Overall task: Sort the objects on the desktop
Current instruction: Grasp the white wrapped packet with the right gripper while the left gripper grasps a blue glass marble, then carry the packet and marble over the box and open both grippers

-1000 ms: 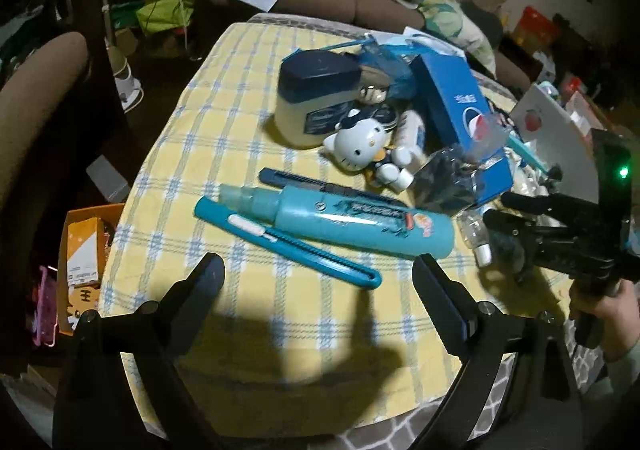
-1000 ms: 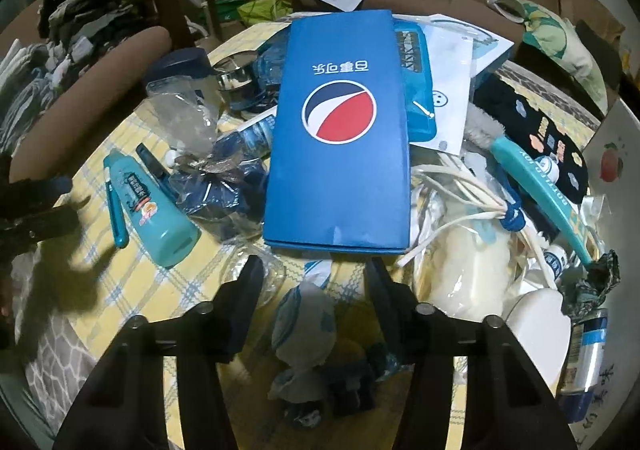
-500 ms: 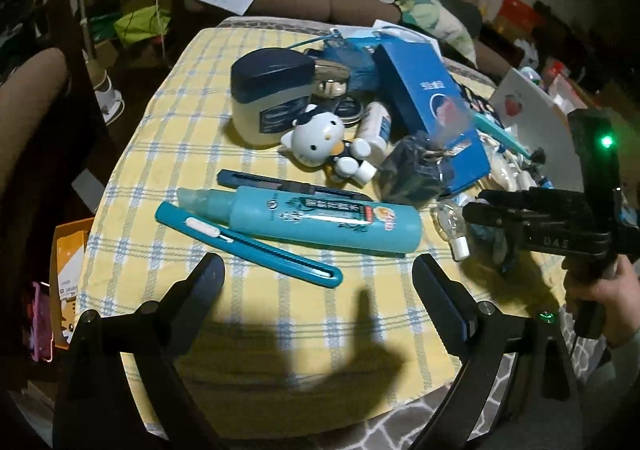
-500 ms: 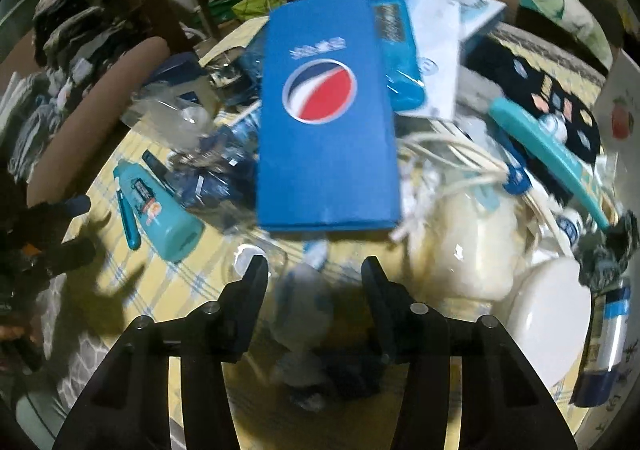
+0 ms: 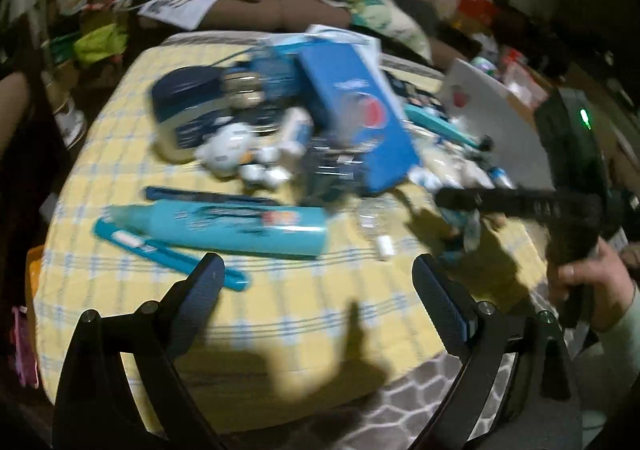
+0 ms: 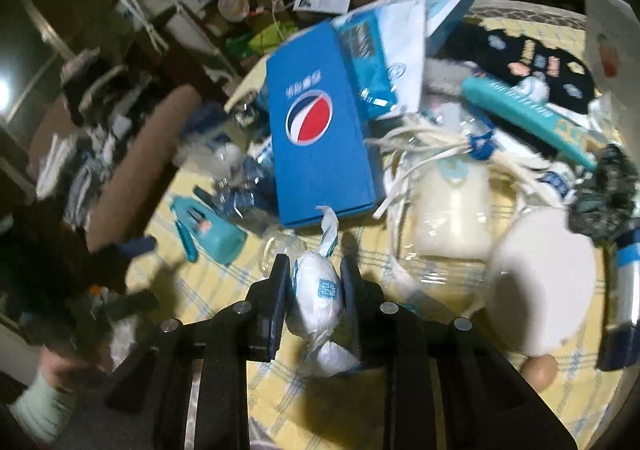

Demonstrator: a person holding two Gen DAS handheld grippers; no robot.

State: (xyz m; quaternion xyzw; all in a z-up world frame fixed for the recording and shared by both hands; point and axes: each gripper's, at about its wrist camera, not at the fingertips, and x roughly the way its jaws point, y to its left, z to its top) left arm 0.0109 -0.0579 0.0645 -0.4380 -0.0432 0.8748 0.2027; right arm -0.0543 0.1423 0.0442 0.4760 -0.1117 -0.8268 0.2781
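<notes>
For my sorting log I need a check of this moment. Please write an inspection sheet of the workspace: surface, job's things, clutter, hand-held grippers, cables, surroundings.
Surface: yellow checked tablecloth, crowded at the far half.
Job's things: white wrapped packet between the right fingers; blue Pepsi box behind it; teal tube and teal utility knife side by side.
Clutter: Hello Kitty figure, dark-lidded jar, teal comb, white round lid.
Grippers: left hand-held gripper open, empty; right hand-held gripper shut on the packet.
Cables: white cord bundle with blue tie.
Surroundings: brown sofa behind; image blurred.
</notes>
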